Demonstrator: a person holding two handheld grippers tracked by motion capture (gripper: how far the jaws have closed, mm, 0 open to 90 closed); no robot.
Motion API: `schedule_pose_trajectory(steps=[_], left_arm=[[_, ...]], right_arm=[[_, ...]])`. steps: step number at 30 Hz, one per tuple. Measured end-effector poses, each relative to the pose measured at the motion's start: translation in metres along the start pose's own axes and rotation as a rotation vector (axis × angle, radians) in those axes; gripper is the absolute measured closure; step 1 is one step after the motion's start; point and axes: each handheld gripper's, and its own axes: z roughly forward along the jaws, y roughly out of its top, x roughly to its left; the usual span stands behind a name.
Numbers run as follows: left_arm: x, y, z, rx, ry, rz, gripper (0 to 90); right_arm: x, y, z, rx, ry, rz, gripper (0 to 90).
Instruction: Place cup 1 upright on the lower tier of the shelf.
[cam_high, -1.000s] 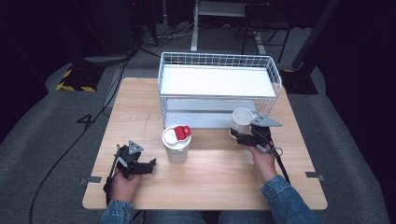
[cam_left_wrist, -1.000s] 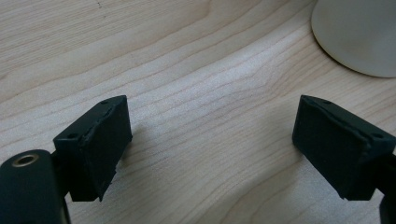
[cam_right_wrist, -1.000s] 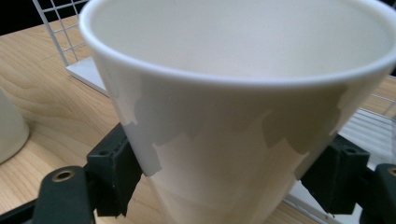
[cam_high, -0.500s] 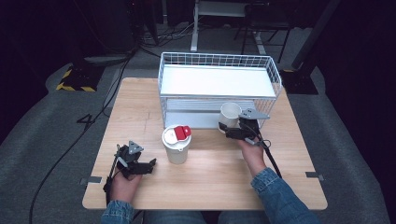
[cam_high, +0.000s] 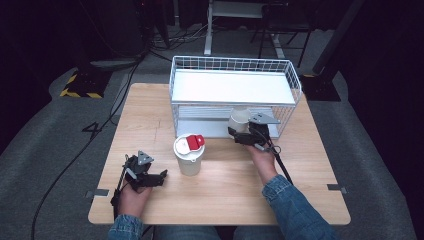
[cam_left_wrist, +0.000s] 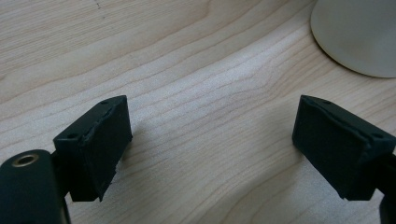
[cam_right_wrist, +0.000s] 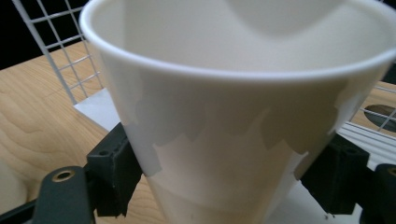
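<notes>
My right gripper (cam_high: 241, 134) is shut on a white paper cup (cam_high: 238, 120), holding it upright at the front opening of the white wire rack (cam_high: 235, 66). In the right gripper view the cup (cam_right_wrist: 233, 107) sits between both black pads (cam_right_wrist: 114, 168), with rack wires behind it. A second white cup with a red-and-white lid (cam_high: 189, 145) stands on the wooden table (cam_high: 150, 112) in front of the rack. My left gripper (cam_high: 161, 176) rests low on the table left of that lidded cup, its jaws open and empty. The left gripper view has bare wood between the pads (cam_left_wrist: 100, 140) and the lidded cup's base (cam_left_wrist: 359, 35) at top right.
The wire rack has a white upper shelf (cam_high: 232, 87) and a lower shelf (cam_high: 200, 127) under it. Cables trail from both grippers toward the table's front edge. Dark floor and desk legs lie beyond the table.
My right gripper has carried the white cup leftward and toward the rack's lower opening. The left gripper and the lidded cup have stayed put.
</notes>
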Motion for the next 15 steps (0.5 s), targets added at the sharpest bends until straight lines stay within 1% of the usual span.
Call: schedule_pose_trajectory(steps=[2,5,11,12,13,14,15], left_arm=[[0.000,0.000,0.000,0.001,0.001,0.000,12.5],[0.000,0.000,0.000,0.001,0.000,0.000,12.5],[0.000,0.000,0.000,0.000,0.000,0.000,12.5],[0.000,0.000,0.000,0.000,0.000,0.000,12.5],[0.000,0.000,0.000,0.000,0.000,0.000,12.5],[0.000,0.000,0.000,0.000,0.000,0.000,12.5],[0.000,0.000,0.000,0.000,0.000,0.000,12.5]], right_arm=[[0.003,0.003,0.007,0.009,-0.011,-0.011,22.4],[0.005,0.006,0.012,0.002,-0.009,-0.025,22.4],[0.008,0.008,0.021,0.011,-0.006,-0.033,22.4],[0.009,0.009,0.026,0.009,-0.007,-0.044,22.3],[0.009,0.009,0.026,0.009,-0.007,-0.044,22.3],[0.010,0.009,0.029,0.013,-0.018,-0.050,22.4],[0.011,0.009,0.031,0.010,-0.017,-0.049,22.4]])
